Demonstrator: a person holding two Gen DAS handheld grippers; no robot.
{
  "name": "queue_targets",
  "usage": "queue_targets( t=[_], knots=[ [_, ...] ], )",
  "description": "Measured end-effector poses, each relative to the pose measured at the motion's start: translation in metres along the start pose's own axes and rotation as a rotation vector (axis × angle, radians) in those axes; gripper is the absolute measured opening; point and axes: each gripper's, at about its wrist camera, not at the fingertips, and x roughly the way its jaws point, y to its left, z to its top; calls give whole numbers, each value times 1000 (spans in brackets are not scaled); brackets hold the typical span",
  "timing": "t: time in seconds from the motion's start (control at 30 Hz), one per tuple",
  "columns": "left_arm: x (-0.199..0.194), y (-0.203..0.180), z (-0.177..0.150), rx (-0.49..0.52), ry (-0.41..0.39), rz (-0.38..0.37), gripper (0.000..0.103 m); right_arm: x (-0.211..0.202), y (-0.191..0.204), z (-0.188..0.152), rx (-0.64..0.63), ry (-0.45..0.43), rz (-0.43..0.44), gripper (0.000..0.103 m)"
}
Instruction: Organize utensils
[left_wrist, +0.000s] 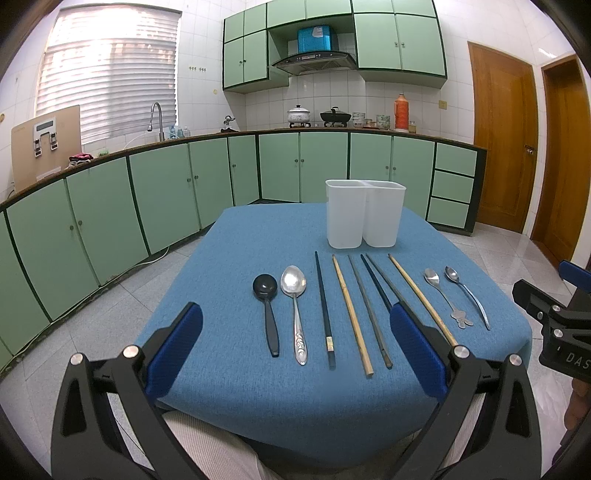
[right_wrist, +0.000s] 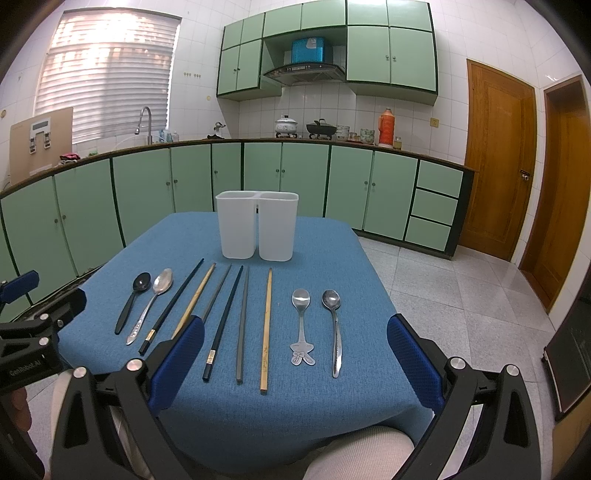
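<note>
A row of utensils lies on the blue table (left_wrist: 229, 251) (right_wrist: 325, 251): a black spoon (left_wrist: 266, 306) (right_wrist: 131, 304), a large silver spoon (left_wrist: 295, 306) (right_wrist: 153, 302), several chopsticks in black, grey and bamboo (left_wrist: 351, 314) (right_wrist: 242, 325), a small bunny-handled spoon (left_wrist: 445, 297) (right_wrist: 302, 325) and a plain steel spoon (left_wrist: 467, 295) (right_wrist: 333, 328). Behind them stands a white two-compartment holder (left_wrist: 364, 214) (right_wrist: 256, 227), nothing visible inside. My left gripper (left_wrist: 295, 347) is open over the near edge by the left utensils. My right gripper (right_wrist: 295, 354) is open near the right ones.
Green kitchen cabinets (left_wrist: 166, 184) and a counter with a sink tap, pots and an orange thermos (left_wrist: 402, 112) run behind the table. Wooden doors (left_wrist: 502, 136) stand at the right. Tiled floor surrounds the table. A person's lap shows below the table edge.
</note>
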Motion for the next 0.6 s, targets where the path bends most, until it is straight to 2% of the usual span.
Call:
queue_targets(
  t=[0.37, 0.6],
  knots=[
    [2, 8, 2, -15, 5, 8, 98, 6, 1, 0, 13, 8, -2, 97],
    [42, 54, 14, -96, 66, 99, 98, 35, -28, 8, 71, 57, -19, 97]
  ],
)
